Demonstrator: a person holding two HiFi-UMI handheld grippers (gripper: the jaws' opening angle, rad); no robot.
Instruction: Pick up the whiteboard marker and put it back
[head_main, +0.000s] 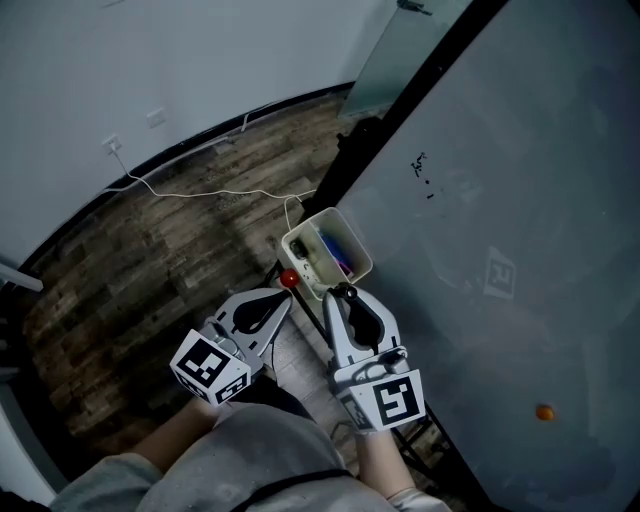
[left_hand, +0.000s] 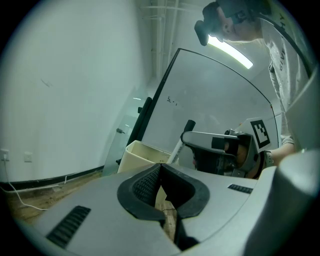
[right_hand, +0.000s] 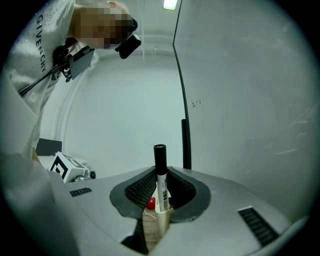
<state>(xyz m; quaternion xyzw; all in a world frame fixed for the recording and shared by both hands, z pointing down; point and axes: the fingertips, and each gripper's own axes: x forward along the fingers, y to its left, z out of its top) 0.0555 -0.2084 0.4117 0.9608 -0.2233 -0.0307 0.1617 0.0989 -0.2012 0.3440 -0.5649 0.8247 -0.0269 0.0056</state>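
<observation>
Dark wood flooring (head_main: 150, 270) runs alongside a big whiteboard (head_main: 520, 200), with a cream bin (head_main: 300, 238) at its foot. Just beside that bin, the right gripper (right_hand: 160, 197) is clamped on the whiteboard marker (right_hand: 160, 172), which stands upright with its black cap on top. Nearby, the left gripper (left_hand: 159, 175) has its jaws pressed together on nothing.
</observation>
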